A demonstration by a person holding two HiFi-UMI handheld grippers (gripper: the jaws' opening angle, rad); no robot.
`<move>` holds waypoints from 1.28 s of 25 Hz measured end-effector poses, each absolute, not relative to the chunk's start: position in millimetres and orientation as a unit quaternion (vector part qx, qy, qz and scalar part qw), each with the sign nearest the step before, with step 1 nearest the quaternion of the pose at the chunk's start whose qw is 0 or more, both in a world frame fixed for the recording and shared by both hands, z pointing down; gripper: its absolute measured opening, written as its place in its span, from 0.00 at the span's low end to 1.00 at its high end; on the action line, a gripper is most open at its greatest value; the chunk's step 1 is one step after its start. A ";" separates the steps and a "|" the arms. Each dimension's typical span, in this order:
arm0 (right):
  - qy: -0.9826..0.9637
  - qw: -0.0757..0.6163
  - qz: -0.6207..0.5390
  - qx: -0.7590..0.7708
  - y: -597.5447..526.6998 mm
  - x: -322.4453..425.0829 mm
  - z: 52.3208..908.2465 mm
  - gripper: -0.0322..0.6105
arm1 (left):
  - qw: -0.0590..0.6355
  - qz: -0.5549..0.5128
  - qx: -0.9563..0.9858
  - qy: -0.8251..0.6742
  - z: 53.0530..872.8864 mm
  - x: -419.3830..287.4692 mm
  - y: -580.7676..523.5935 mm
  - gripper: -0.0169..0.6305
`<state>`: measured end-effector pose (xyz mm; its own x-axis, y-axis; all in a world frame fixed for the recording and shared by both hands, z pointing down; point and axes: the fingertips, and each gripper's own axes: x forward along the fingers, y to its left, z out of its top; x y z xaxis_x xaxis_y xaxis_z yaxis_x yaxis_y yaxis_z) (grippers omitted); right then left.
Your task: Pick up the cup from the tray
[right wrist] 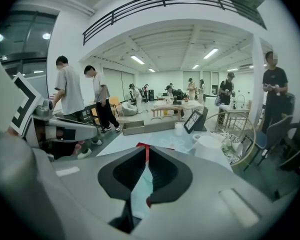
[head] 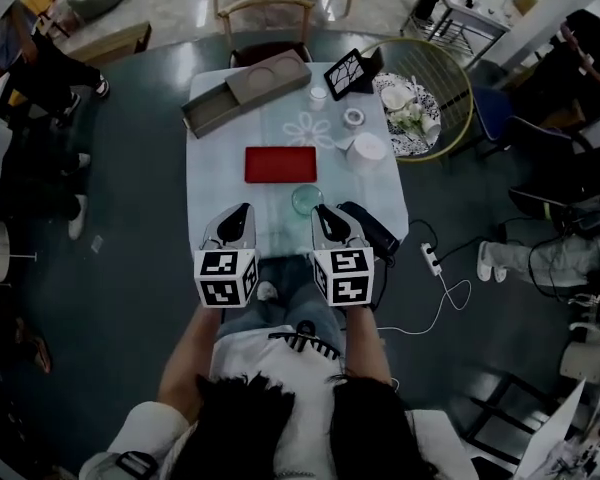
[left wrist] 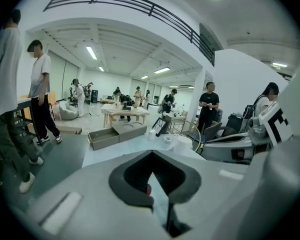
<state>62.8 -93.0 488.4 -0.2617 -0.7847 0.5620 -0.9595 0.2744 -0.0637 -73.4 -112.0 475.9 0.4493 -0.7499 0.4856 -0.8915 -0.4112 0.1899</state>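
step: reach for cup | right gripper [head: 325,211]: jaws together, nothing between | left gripper [head: 242,210]: jaws together, empty | cup [head: 307,199]: just ahead of right tips, slightly toward left gripper, beside red tray [head: 280,164] near edge | advice: spread right jaws, straddle one wall, close gently; glass probably slippery

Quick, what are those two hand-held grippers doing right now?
Left hand-held gripper: closed, holding nothing.
Right hand-held gripper: closed, holding nothing.

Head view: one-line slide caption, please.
Left claw and right claw, both shut and empty, hover above the table's near edge, short of the red tray and a clear glass.
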 end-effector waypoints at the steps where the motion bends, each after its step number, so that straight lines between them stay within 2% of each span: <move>1: -0.764 0.217 0.202 0.573 -90.2 62.5 487.9 0.11 | 0.217 0.168 0.823 -0.498 477.3 -74.2 -109.2 0.03; 7: -0.746 0.203 0.224 0.593 -74.8 63.4 489.2 0.09 | 0.225 0.165 0.825 -0.491 477.7 -75.9 -95.1 0.03; 14: -0.741 0.219 0.209 0.600 -66.1 58.0 488.7 0.09 | 0.222 0.158 0.828 -0.490 473.3 -78.0 -87.0 0.03; 20: -0.745 0.228 0.203 0.593 -62.8 51.2 490.0 0.09 | 0.197 0.174 0.835 -0.484 473.4 -79.0 -81.0 0.03; 27: -0.747 0.250 0.186 0.587 -57.7 49.1 490.8 0.09 | 0.222 0.154 0.825 -0.496 473.9 -84.4 -78.0 0.03; 32: -0.750 0.255 0.179 0.584 -57.9 45.8 491.1 0.09 | 0.196 0.168 0.834 -0.488 472.4 -77.8 -75.6 0.03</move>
